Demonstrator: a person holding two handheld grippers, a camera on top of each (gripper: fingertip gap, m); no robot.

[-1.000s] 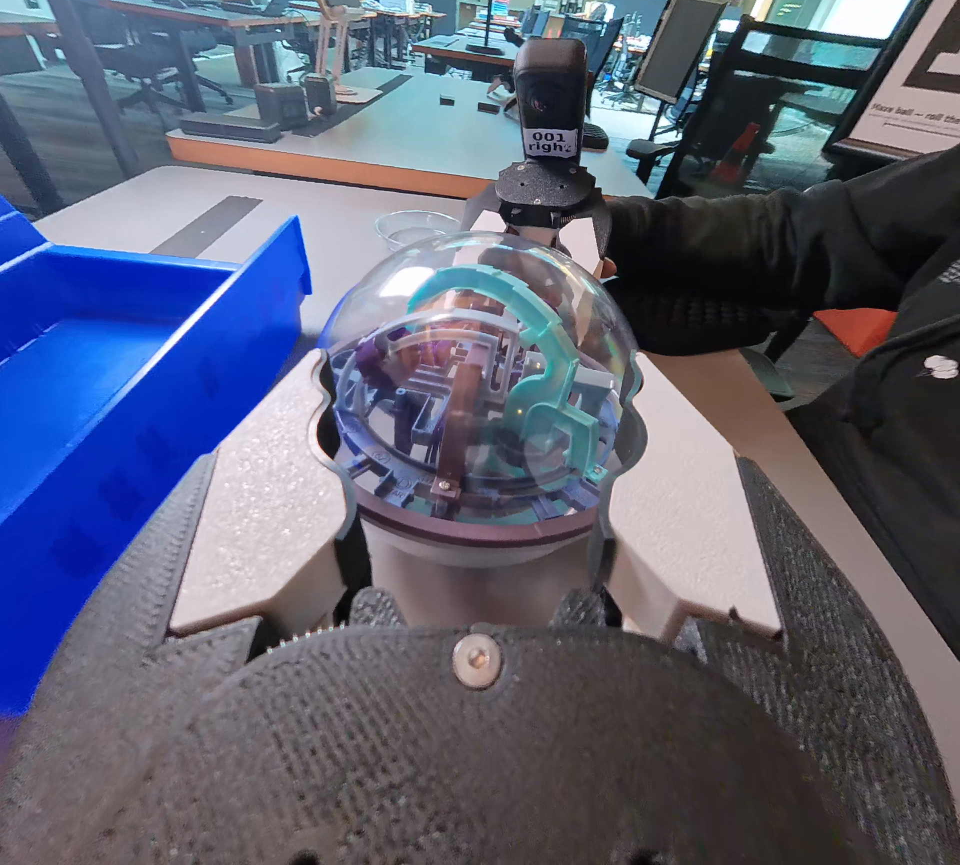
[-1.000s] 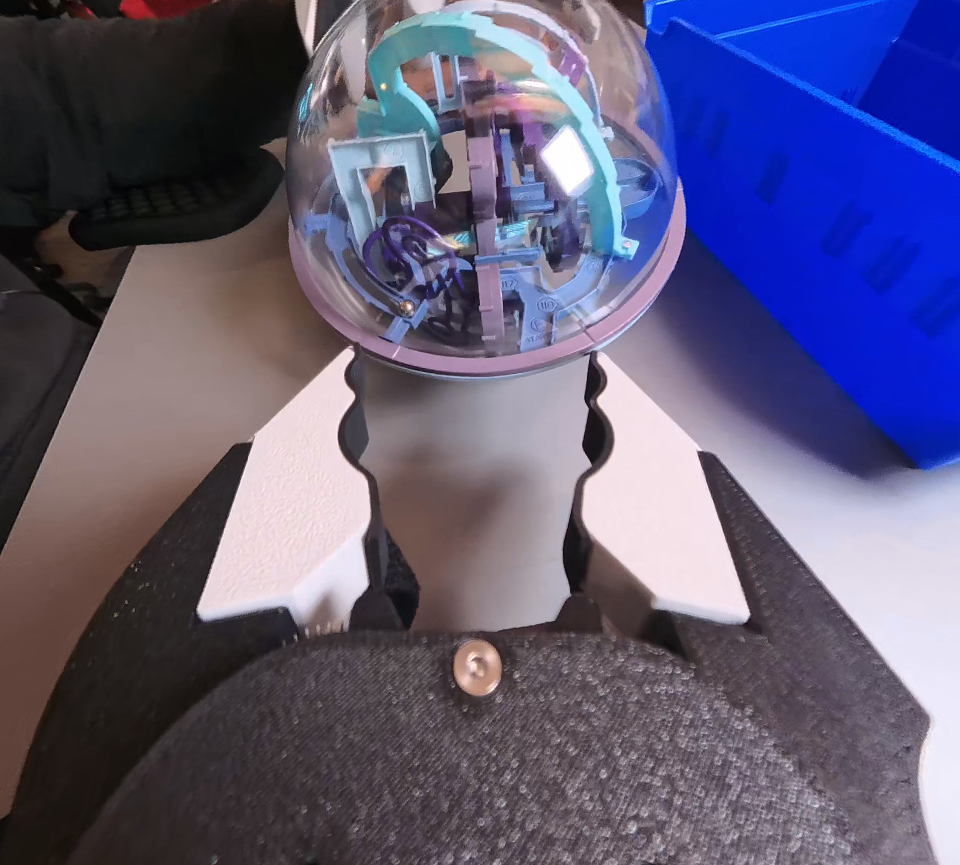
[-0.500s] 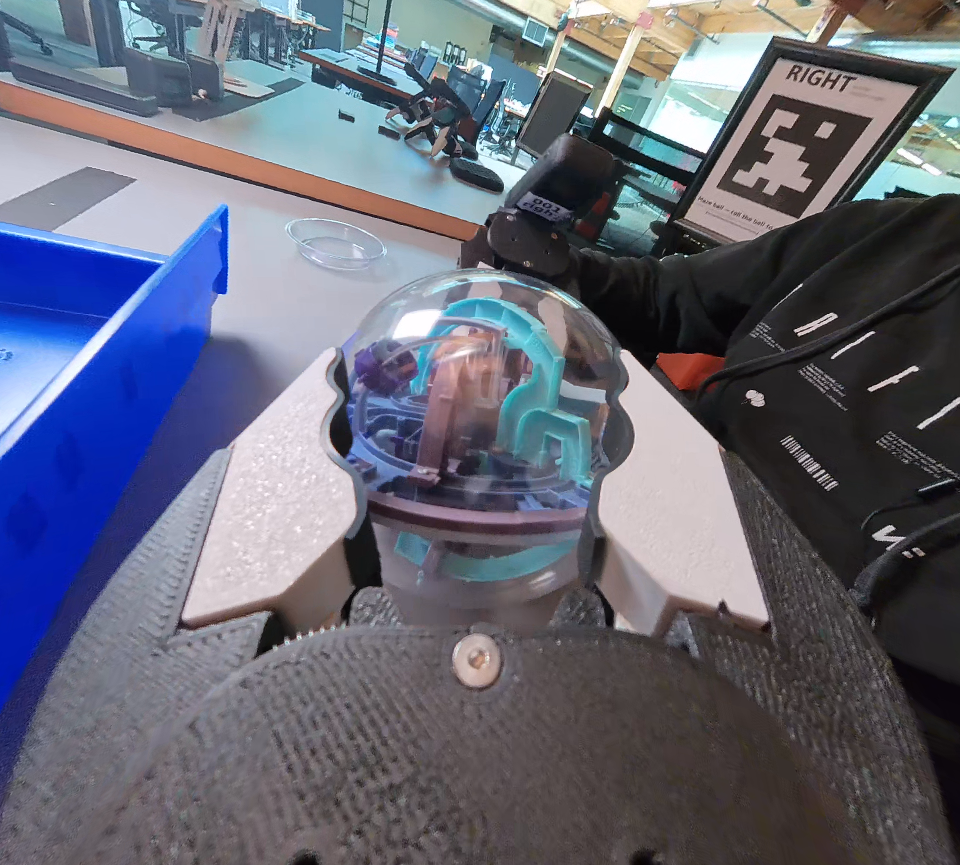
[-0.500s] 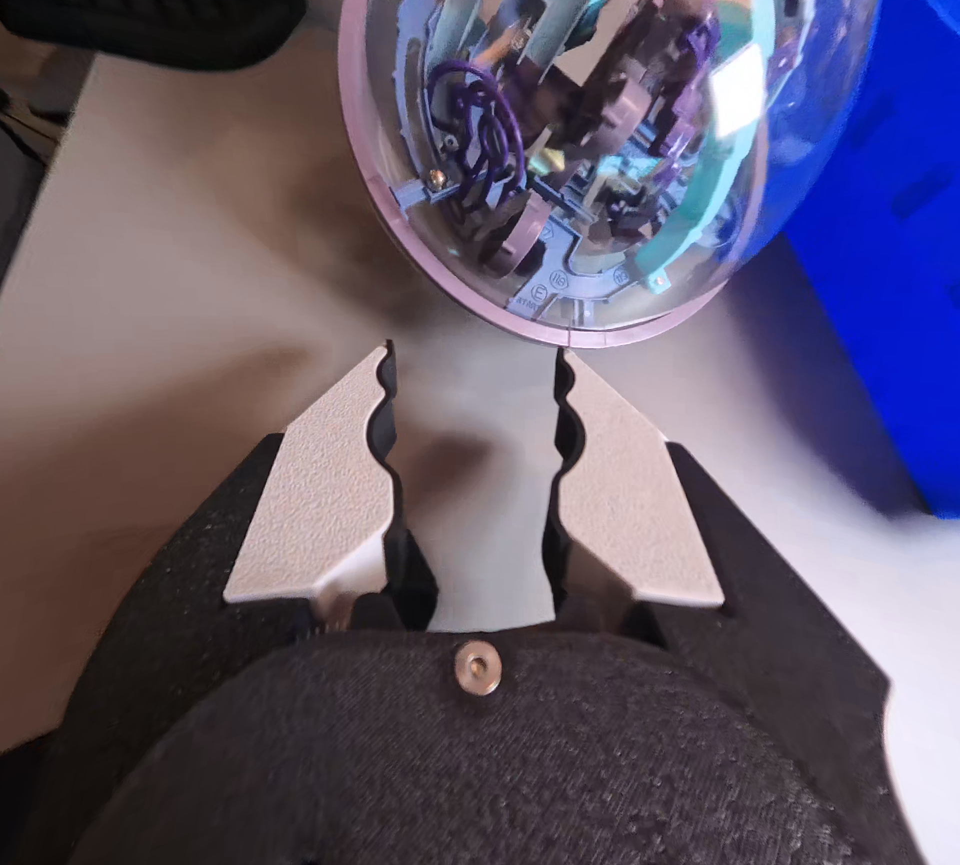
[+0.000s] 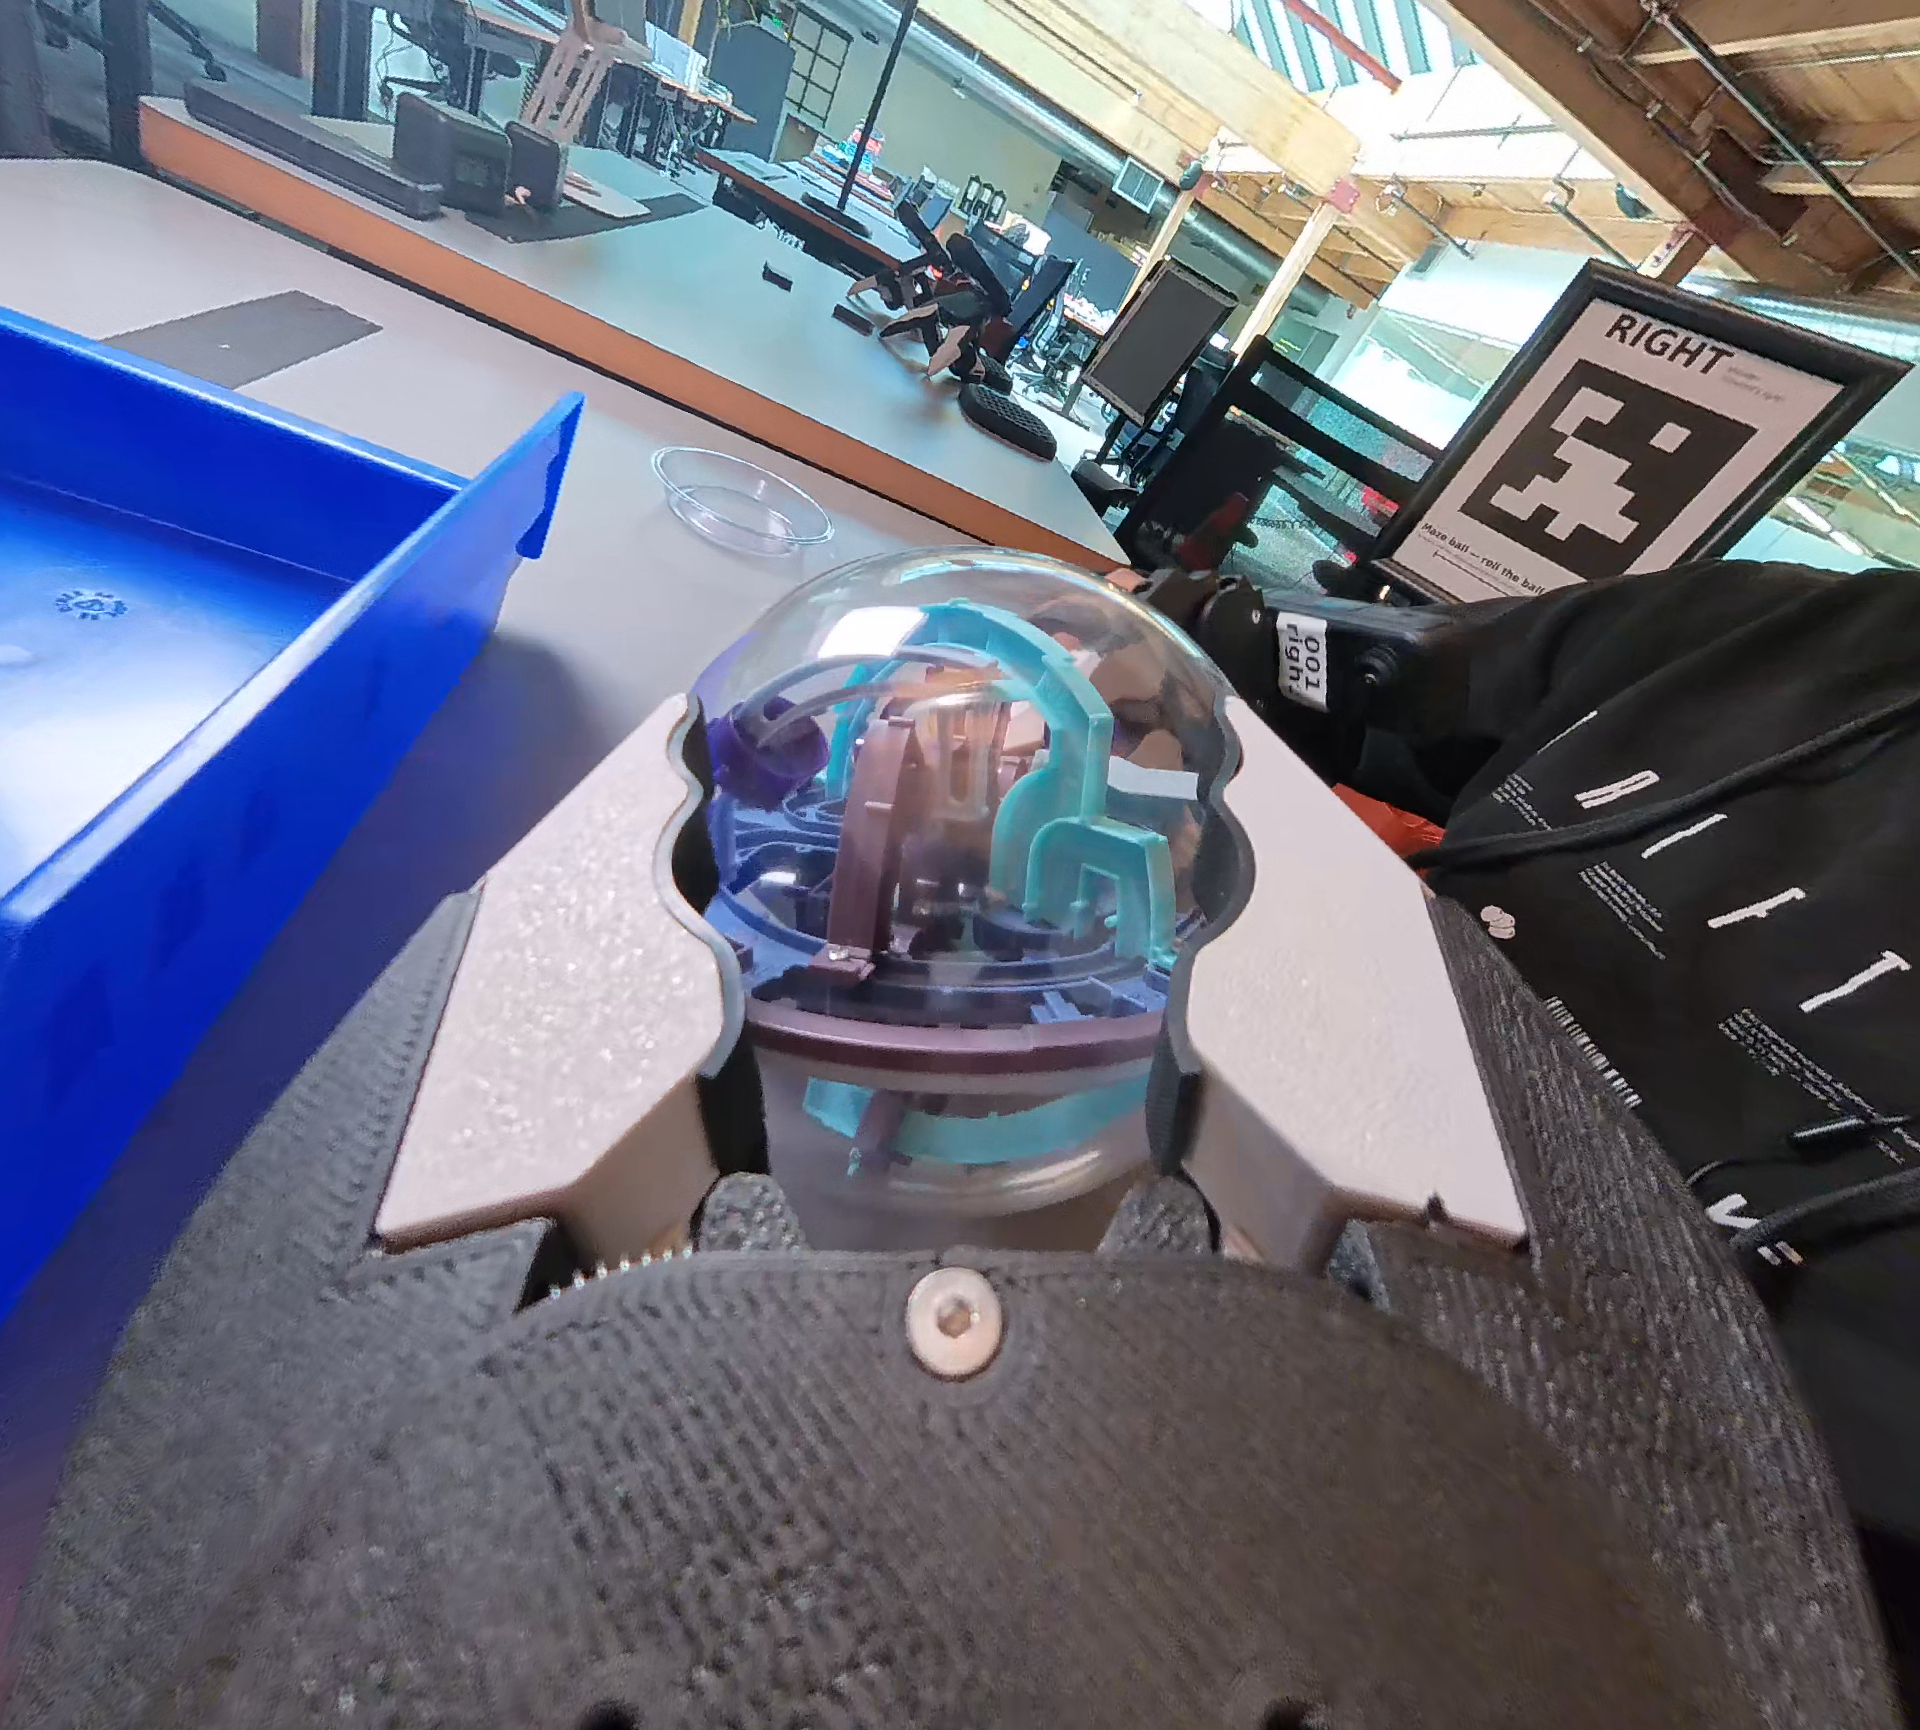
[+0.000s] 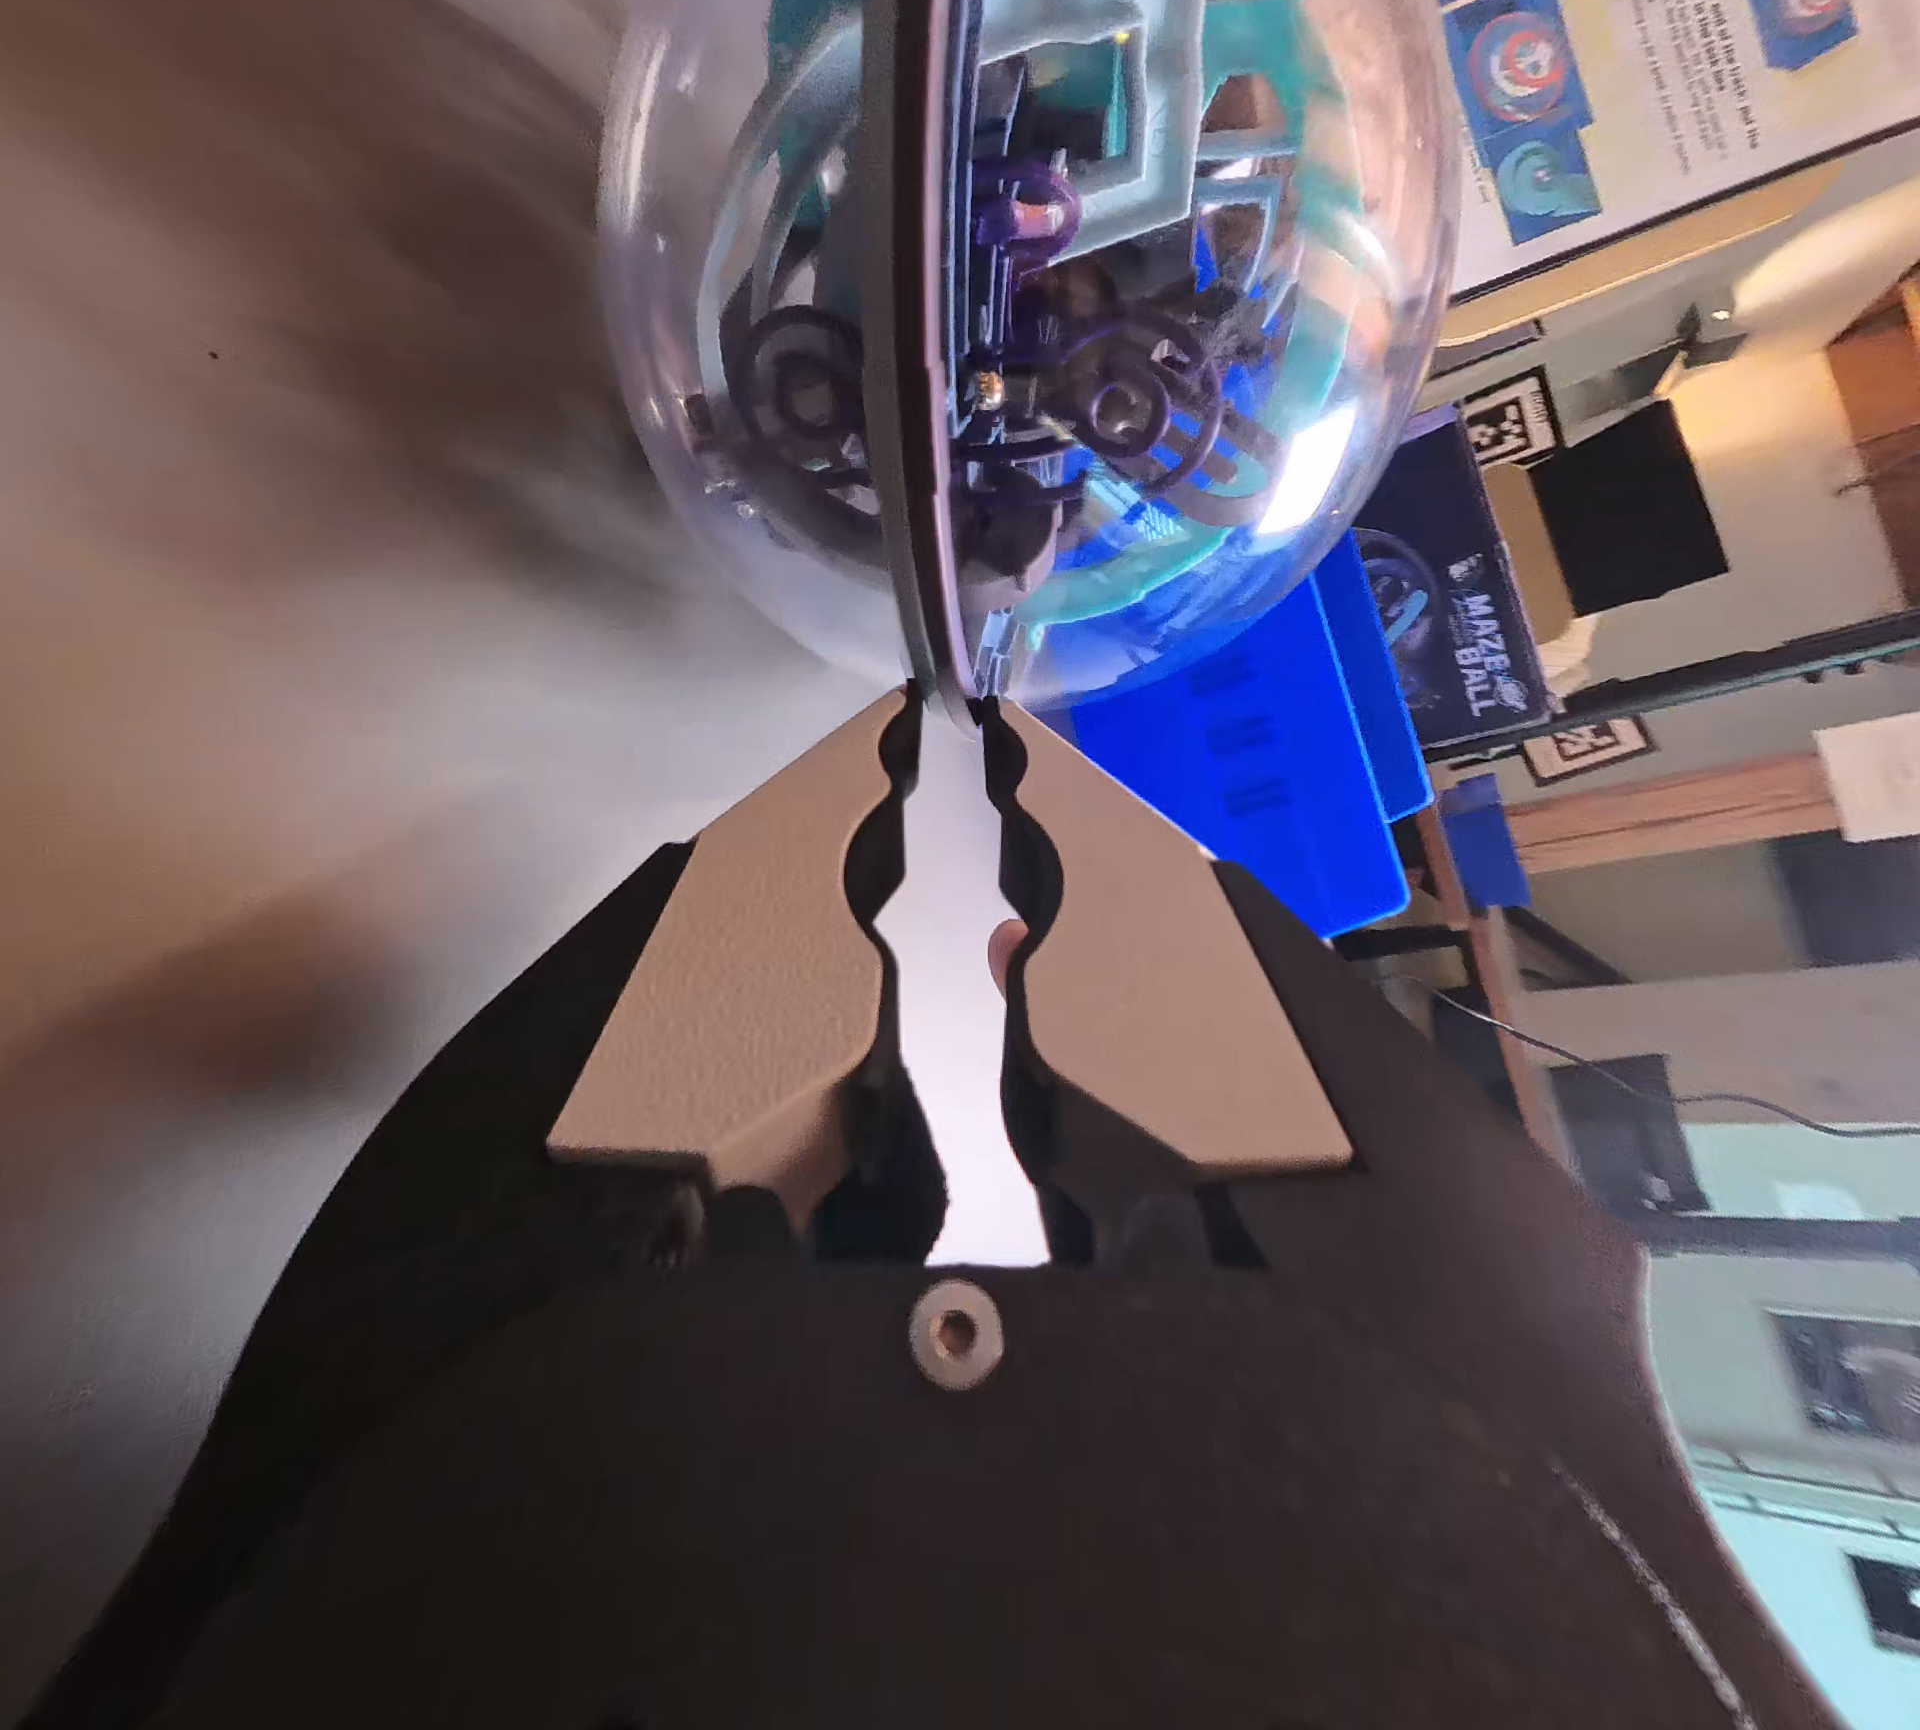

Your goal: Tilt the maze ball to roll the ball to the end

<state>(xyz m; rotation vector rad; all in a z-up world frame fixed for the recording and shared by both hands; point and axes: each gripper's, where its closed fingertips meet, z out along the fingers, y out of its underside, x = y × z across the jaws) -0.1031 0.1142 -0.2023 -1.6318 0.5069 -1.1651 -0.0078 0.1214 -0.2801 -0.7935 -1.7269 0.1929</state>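
The maze ball (image 5: 956,849) is a clear sphere with teal, purple and brown tracks and a dark rim around its middle. My left gripper (image 5: 954,724) is shut on it, one white finger on each side, holding it above the table. In the right wrist view the ball (image 6: 1039,246) appears with its rim (image 6: 906,330) running vertically. My right gripper (image 6: 948,704) is rolled sideways, its jaws nearly together, tips pinching the bottom of that rim. A small shiny ball (image 6: 985,388) sits on a track beside the purple spiral. The right gripper's body (image 5: 1299,652) shows behind the ball.
A blue bin (image 5: 260,641) stands to the left on the grey table (image 5: 623,496), also seen in the right wrist view (image 6: 1247,797). A clear dish (image 5: 743,514) lies beyond. A person's black sleeve (image 5: 1662,797) and a framed marker sign (image 5: 1621,475) are at the right.
My right gripper let go of its wide hold, rolled sideways and narrowed its jaws onto the ball's rim. My left gripper lifted and tipped the ball, its view now pointing more upward.
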